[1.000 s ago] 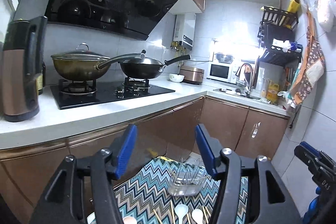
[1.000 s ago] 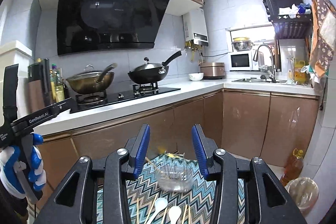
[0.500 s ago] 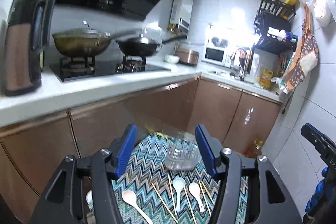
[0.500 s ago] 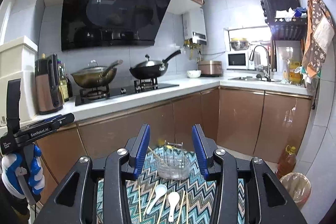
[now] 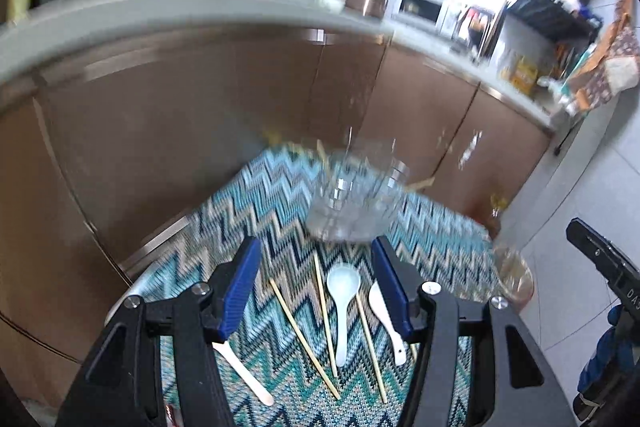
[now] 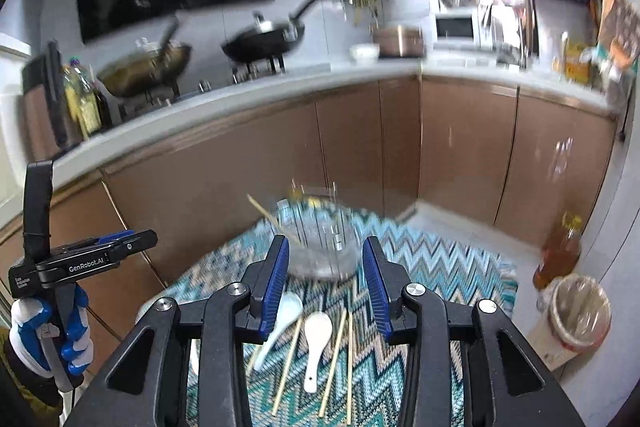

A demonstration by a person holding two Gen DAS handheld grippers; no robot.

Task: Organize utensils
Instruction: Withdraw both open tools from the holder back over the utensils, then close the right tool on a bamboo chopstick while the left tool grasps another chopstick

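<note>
A clear utensil holder (image 5: 352, 203) (image 6: 320, 239) stands at the far side of a zigzag-patterned cloth (image 5: 256, 211) (image 6: 432, 267), blurred, with a chopstick leaning in it. In front of it lie white spoons (image 5: 344, 303) (image 6: 316, 339) and several loose chopsticks (image 5: 304, 331) (image 6: 334, 359). One more spoon's handle (image 5: 240, 367) shows beside the left finger. My left gripper (image 5: 316, 247) hangs open above the utensils with nothing between its fingers. My right gripper (image 6: 326, 243) also hovers over them; its jaws are closing on empty air. A gloved hand (image 6: 48, 331) holds the left gripper at the right view's left edge.
Brown cabinet doors (image 6: 360, 155) rise just behind the cloth, under a white counter with two woks (image 6: 260, 43). An oil bottle (image 6: 560, 251) and a lined waste bin (image 6: 576, 315) stand on the floor to the right of the cloth.
Both views have tipped downward and sunk toward the cloth, so the holder, spoons and chopsticks now fill the lower middle. The right jaws stand slightly narrower.
</note>
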